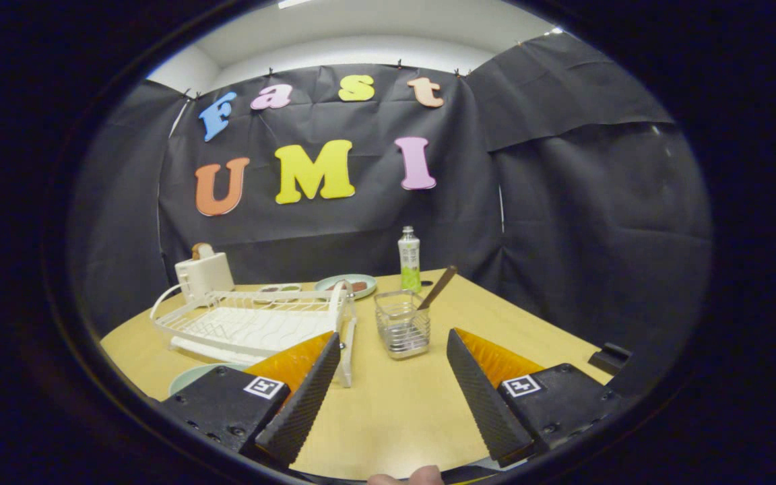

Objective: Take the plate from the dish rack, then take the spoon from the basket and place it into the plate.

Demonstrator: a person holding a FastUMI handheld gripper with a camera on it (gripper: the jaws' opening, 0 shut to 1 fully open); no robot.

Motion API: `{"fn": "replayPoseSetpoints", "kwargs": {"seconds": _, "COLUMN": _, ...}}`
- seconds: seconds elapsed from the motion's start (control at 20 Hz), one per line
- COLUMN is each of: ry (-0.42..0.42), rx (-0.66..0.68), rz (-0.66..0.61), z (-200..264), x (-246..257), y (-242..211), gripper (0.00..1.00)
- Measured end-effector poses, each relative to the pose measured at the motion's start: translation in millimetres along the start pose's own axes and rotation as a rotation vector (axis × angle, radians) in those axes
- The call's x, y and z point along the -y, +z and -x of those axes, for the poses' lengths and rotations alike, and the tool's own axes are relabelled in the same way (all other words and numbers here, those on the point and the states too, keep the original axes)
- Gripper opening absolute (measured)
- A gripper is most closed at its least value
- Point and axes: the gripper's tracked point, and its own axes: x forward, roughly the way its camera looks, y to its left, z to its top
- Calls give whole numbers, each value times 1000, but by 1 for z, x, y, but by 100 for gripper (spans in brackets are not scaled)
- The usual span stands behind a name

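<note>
The tongs (388, 367) are held wide, empty, aimed at the basket (401, 323) at 12 o'clock, where the spoon (438, 287) is propped for grasping.

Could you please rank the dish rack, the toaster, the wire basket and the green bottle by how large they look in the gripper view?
1. dish rack
2. toaster and wire basket, too alike to rank; the basket stands nearer
3. green bottle

The gripper is open, empty.
</note>
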Motion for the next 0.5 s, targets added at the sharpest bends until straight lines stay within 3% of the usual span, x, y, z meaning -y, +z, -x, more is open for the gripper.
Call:
{"fn": "replayPoseSetpoints", "kwargs": {"seconds": 0.2, "ry": -28, "rx": 3, "rz": -11, "z": -27, "x": 36, "y": 17, "gripper": 100}}
{"fn": "replayPoseSetpoints", "kwargs": {"seconds": 0.5, "ry": 0, "rx": -5, "rz": 5, "z": -79, "x": 51, "y": 33, "gripper": 100}}
